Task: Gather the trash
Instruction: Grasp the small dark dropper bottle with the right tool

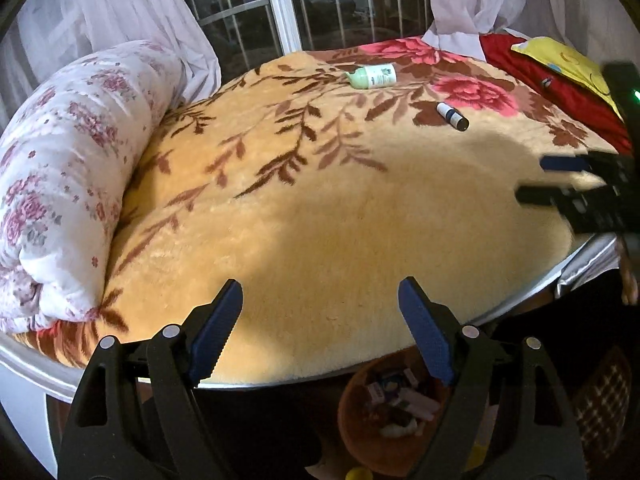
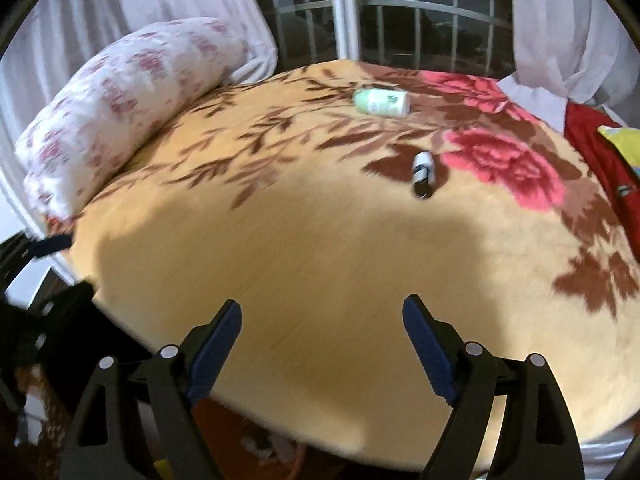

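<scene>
A pale green bottle (image 1: 373, 76) lies on its side on the far part of the floral blanket (image 1: 320, 200); it also shows in the right wrist view (image 2: 382, 101). A small white tube with a dark cap (image 1: 452, 116) lies nearer, to its right, also in the right wrist view (image 2: 422, 172). My left gripper (image 1: 320, 300) is open and empty over the bed's near edge. My right gripper (image 2: 322, 316) is open and empty over the blanket; it shows at the right edge of the left wrist view (image 1: 536, 180). An orange bin (image 1: 392, 412) with trash sits on the floor below.
A rolled floral quilt (image 1: 60, 184) lies along the bed's left side. A red cloth (image 1: 560, 92) and a yellow pillow (image 1: 560, 60) are at the far right. White curtains (image 1: 132, 8) and a barred window (image 1: 320, 4) stand behind the bed.
</scene>
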Tool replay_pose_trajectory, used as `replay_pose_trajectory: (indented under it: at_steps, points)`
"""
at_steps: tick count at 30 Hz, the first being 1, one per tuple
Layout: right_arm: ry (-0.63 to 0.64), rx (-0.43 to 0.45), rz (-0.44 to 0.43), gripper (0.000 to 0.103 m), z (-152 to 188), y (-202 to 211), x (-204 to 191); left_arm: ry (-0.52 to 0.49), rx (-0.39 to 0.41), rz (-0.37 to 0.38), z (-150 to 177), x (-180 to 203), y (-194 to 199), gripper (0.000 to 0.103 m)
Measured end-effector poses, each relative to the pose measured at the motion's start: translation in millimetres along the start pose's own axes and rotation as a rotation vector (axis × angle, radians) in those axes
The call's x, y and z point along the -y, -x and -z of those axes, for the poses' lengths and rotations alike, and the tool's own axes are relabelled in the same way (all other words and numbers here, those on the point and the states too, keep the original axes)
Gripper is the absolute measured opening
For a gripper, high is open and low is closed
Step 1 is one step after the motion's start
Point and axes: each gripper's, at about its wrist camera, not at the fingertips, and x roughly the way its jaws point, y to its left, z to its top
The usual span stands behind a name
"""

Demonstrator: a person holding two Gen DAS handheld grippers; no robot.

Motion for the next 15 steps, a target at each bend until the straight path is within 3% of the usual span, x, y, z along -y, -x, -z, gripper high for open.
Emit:
replay_pose_trajectory:
  at_steps: [15]
  points:
    - [-0.08,0.019,0.146,0.081,-71.7,-58.3,63.9,0.008,-0.007,0.032,-23.9,5.0,-26.5,0.078]
